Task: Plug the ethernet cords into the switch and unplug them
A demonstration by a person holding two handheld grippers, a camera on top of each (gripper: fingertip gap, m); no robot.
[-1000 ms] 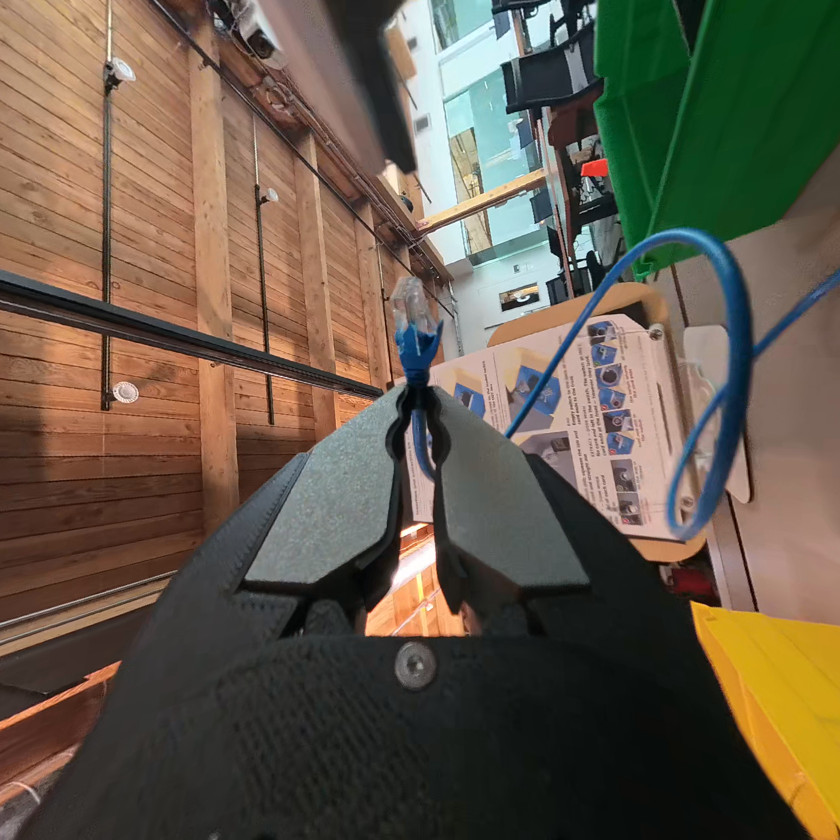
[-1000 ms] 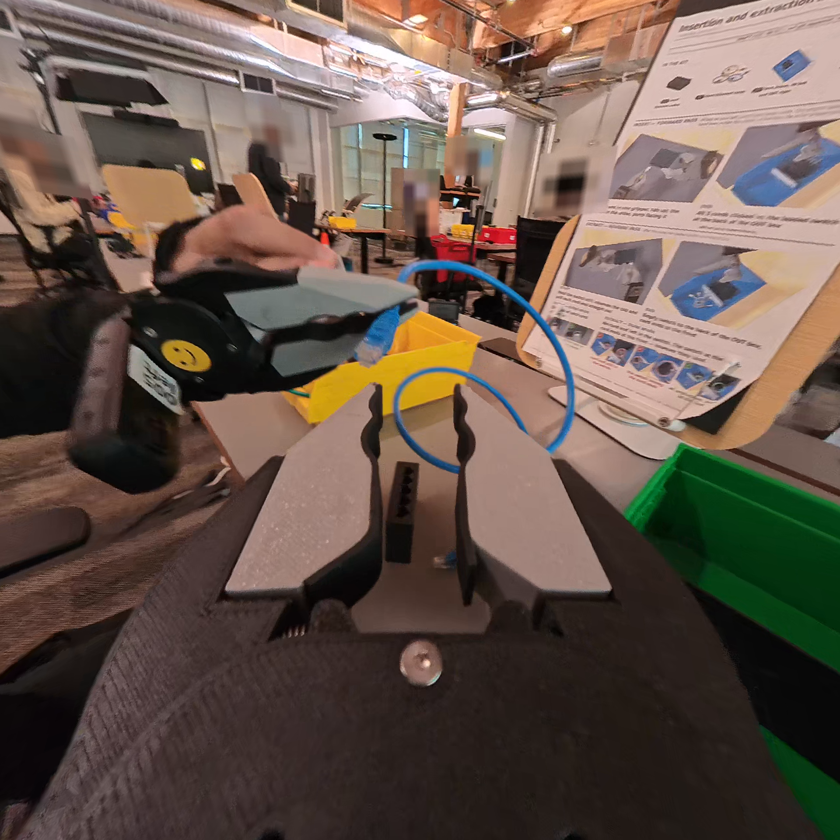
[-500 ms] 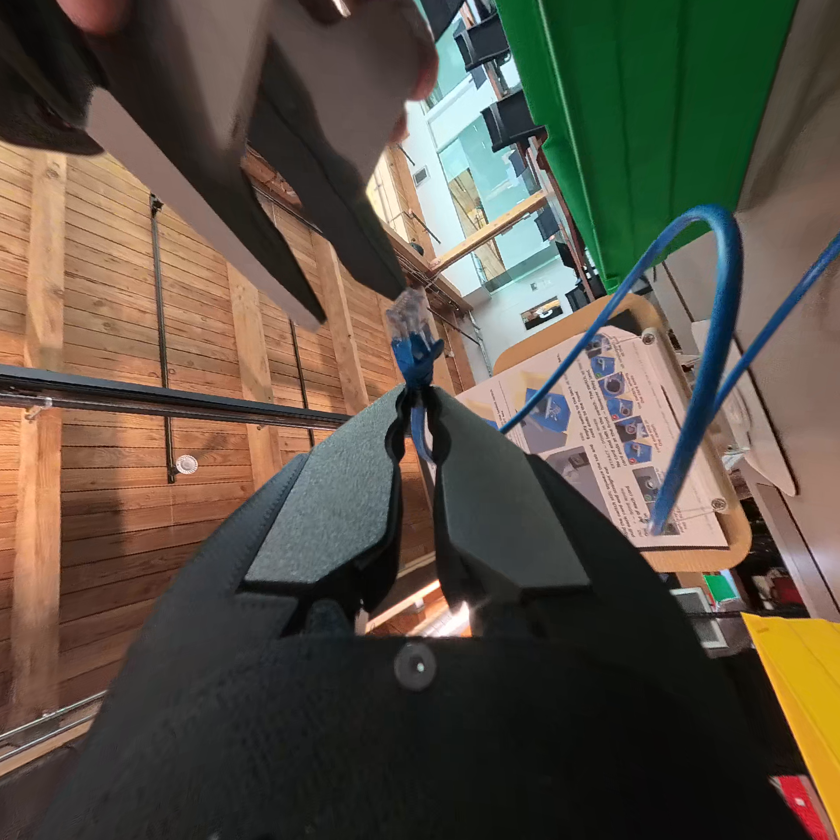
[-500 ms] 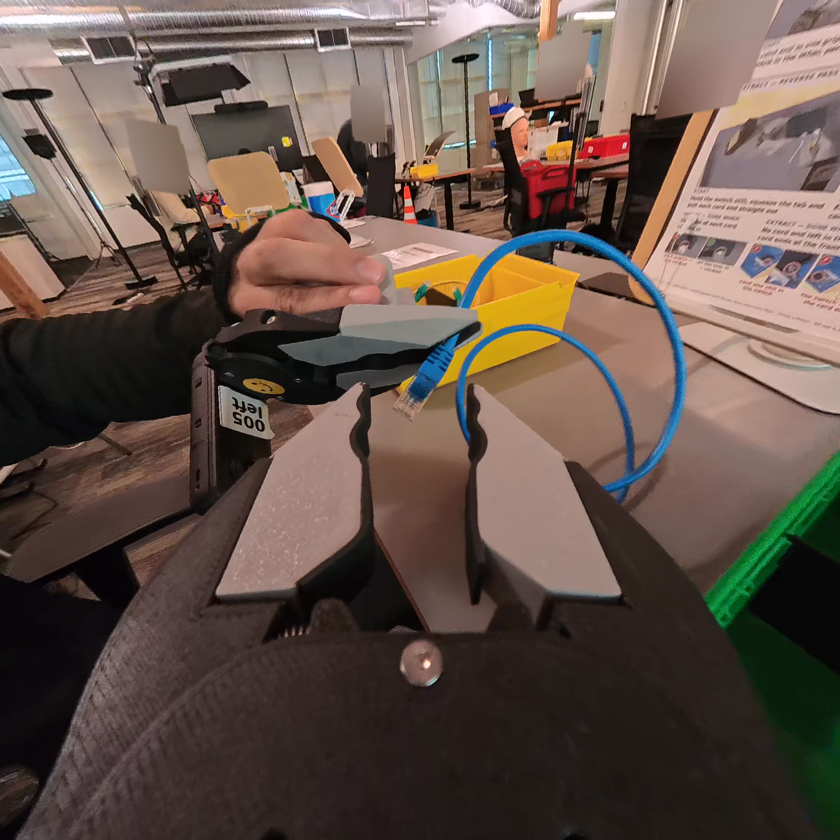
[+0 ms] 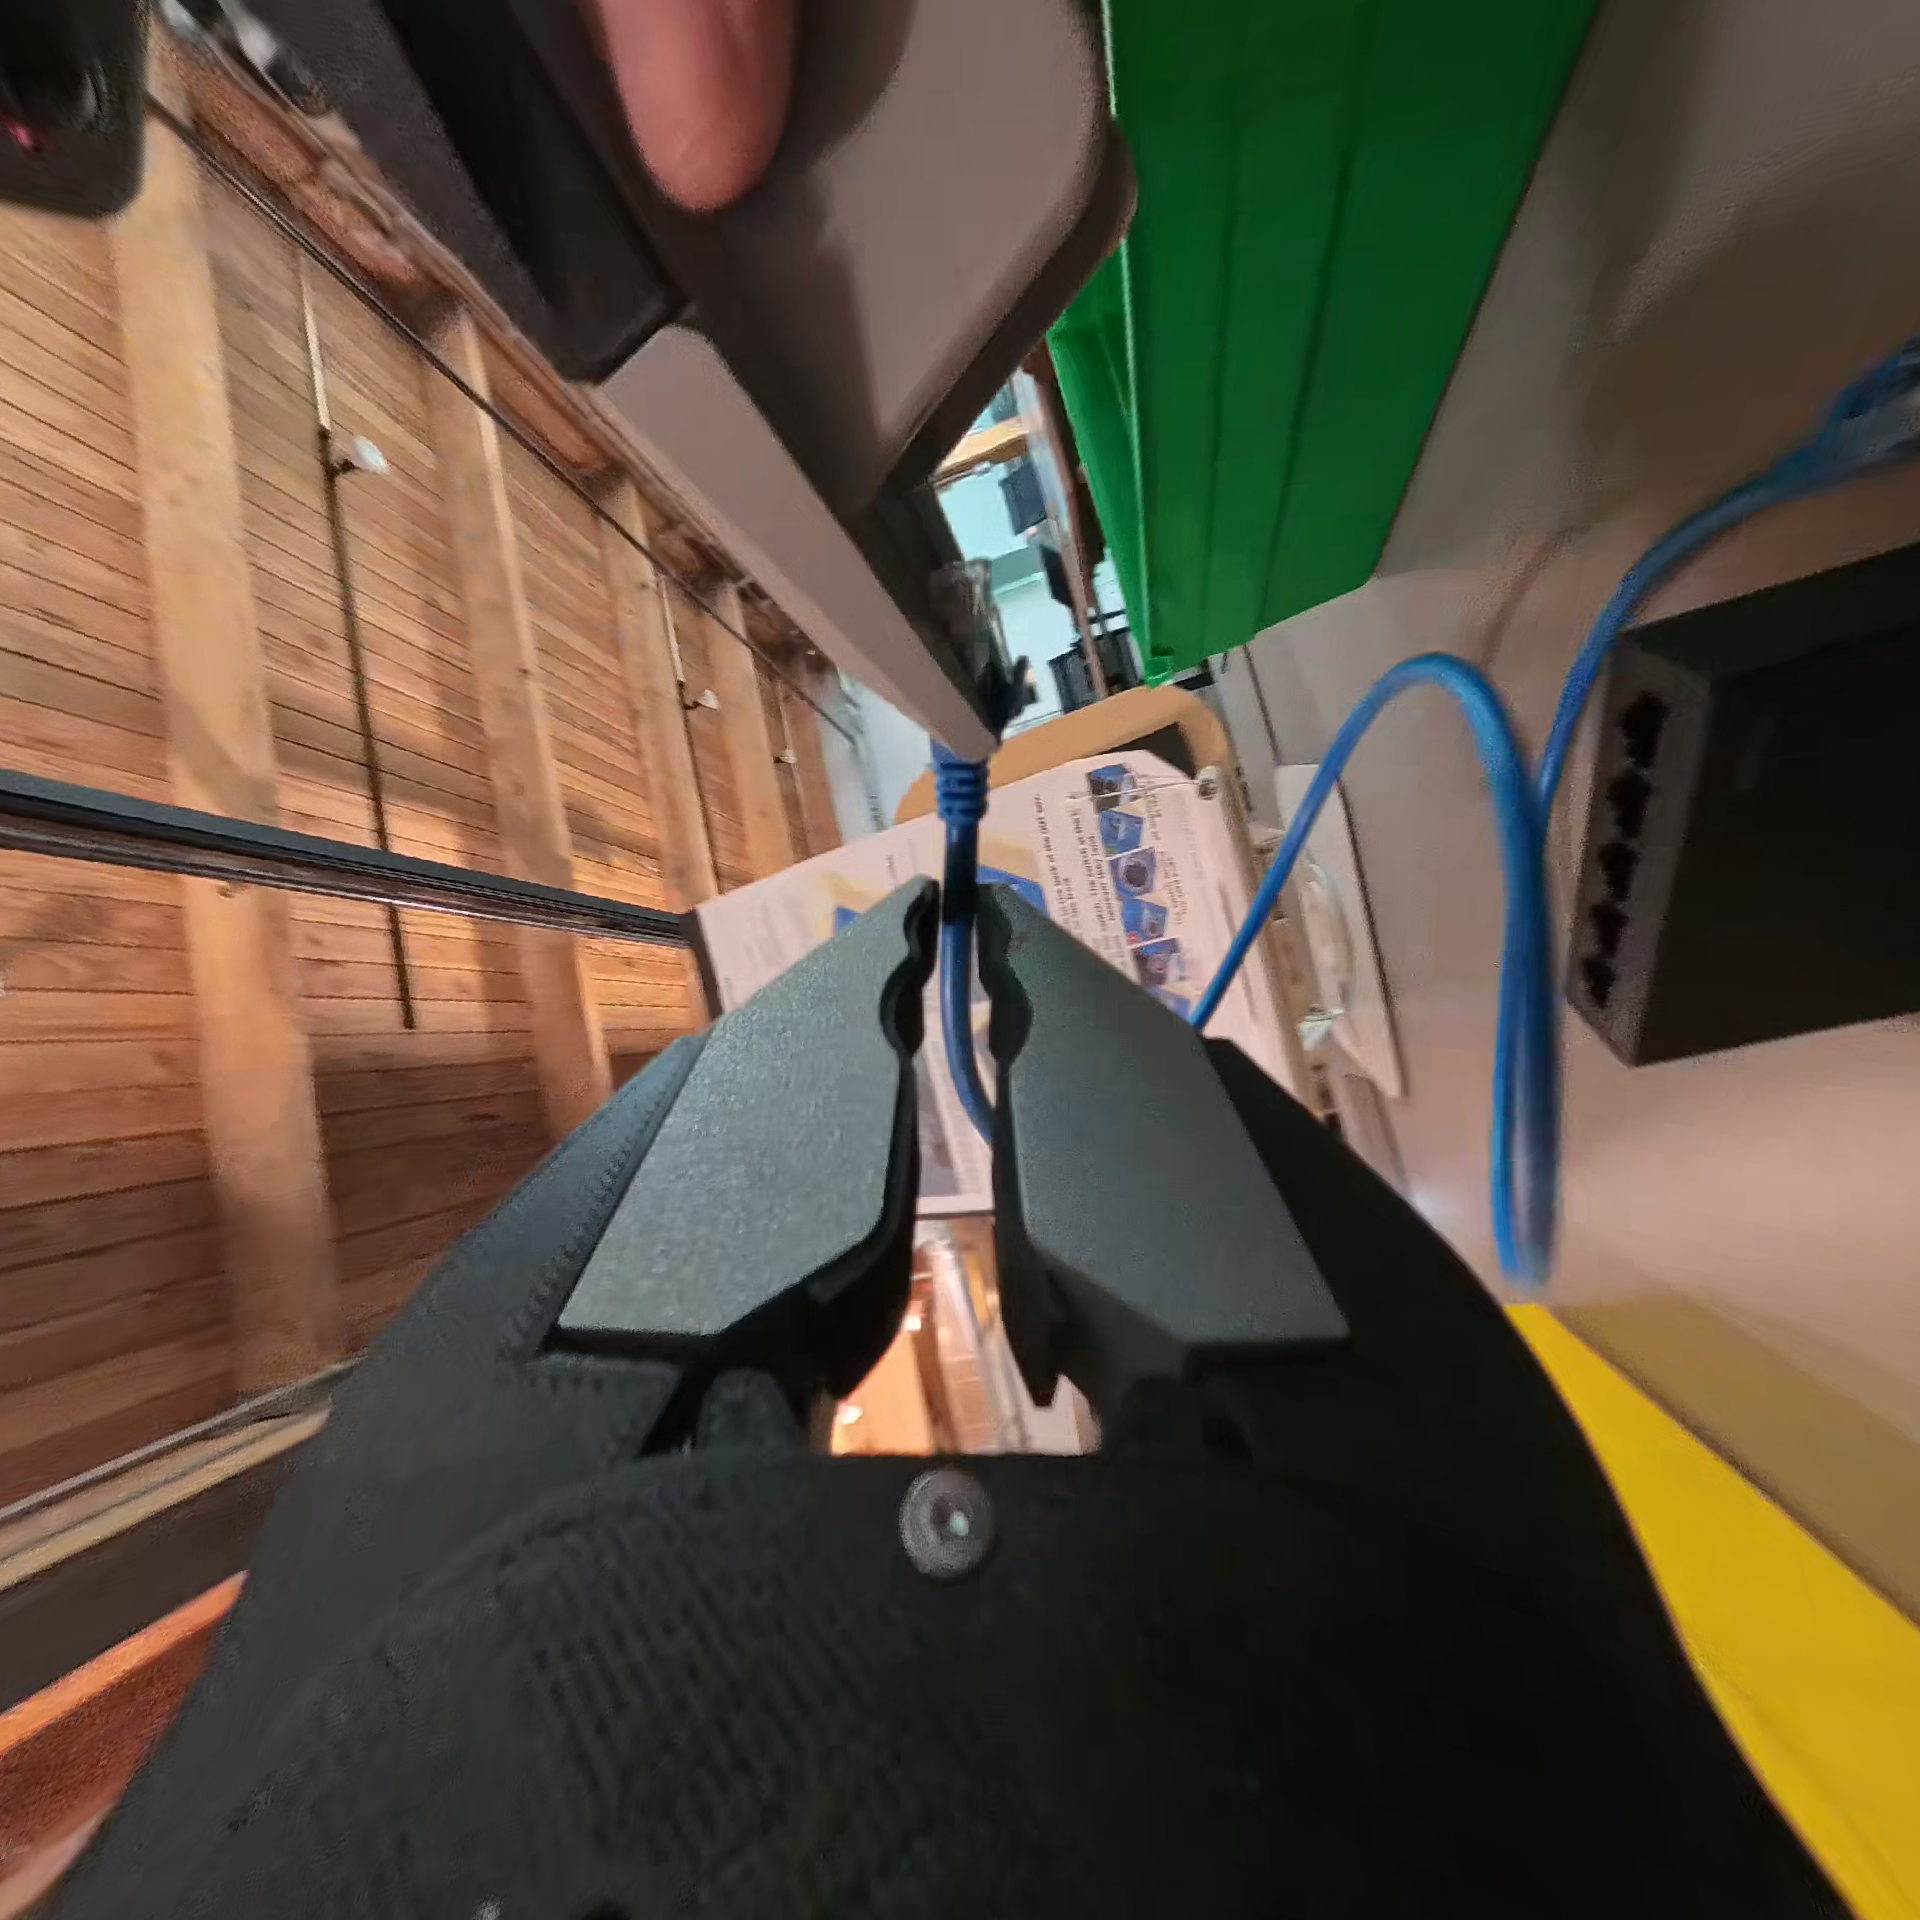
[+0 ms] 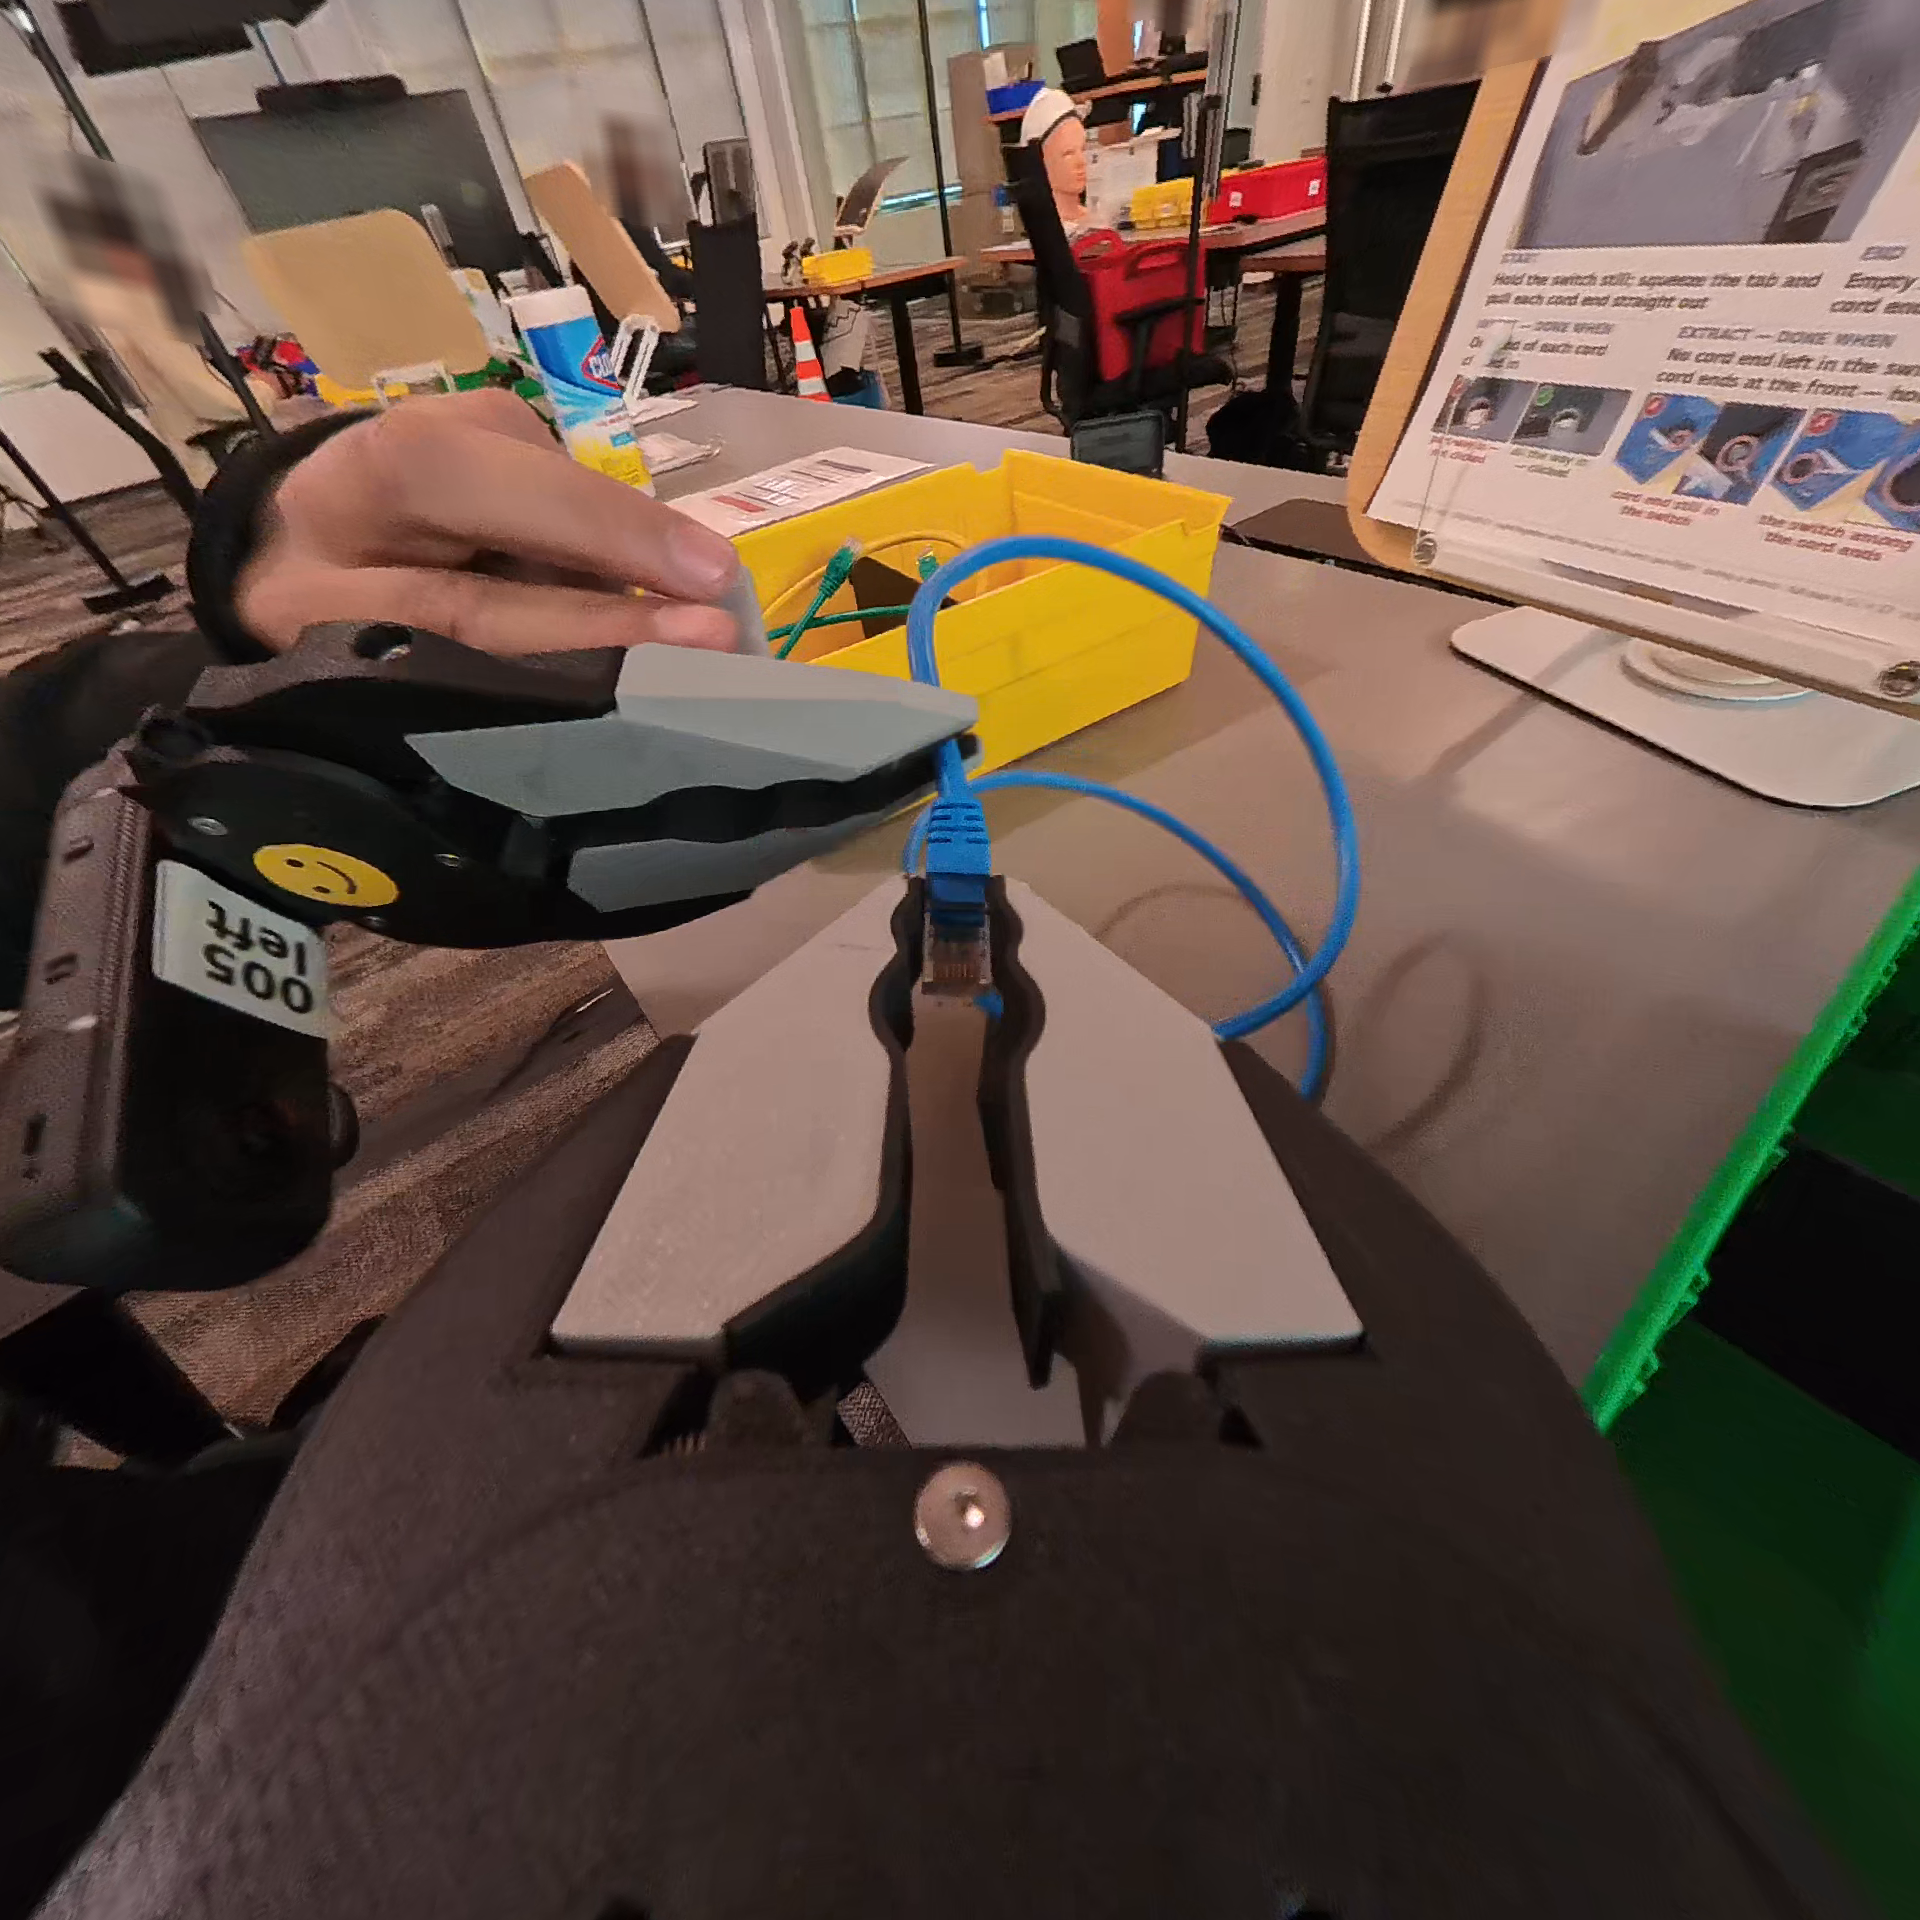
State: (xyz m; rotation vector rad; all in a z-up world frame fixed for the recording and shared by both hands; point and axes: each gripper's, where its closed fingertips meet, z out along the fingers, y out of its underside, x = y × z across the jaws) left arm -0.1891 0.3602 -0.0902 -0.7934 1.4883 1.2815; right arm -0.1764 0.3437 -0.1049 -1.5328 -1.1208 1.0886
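Note:
A blue ethernet cord (image 6: pixel 1333 790) loops over the grey table (image 6: pixel 1507 935). My left gripper (image 5: pixel 961 906) is shut on the cord just behind its blue boot (image 6: pixel 956 842); it also shows at the left of the right wrist view (image 6: pixel 943 746). My right gripper (image 6: pixel 956 920) is shut on the cord's clear plug (image 6: pixel 951 961), fingers on both sides. In the left wrist view the right gripper (image 5: pixel 977 717) comes in from above and covers most of the plug. The black switch (image 5: pixel 1745 831) lies on the table with its row of ports facing the cord loop (image 5: pixel 1519 935). It does not show in the right wrist view.
A yellow bin (image 6: pixel 1091 644) holding green and yellow cords stands behind the grippers. A green bin (image 6: pixel 1766 1195) is at the right. An instruction board (image 6: pixel 1662 364) on a stand is at the back right. Desks, chairs and blurred people fill the room behind. Less than 4 cm separates the two grippers' tips.
The right gripper moved up to the left gripper and closed on the plug, which hung free before. The switch has come into the left wrist view.

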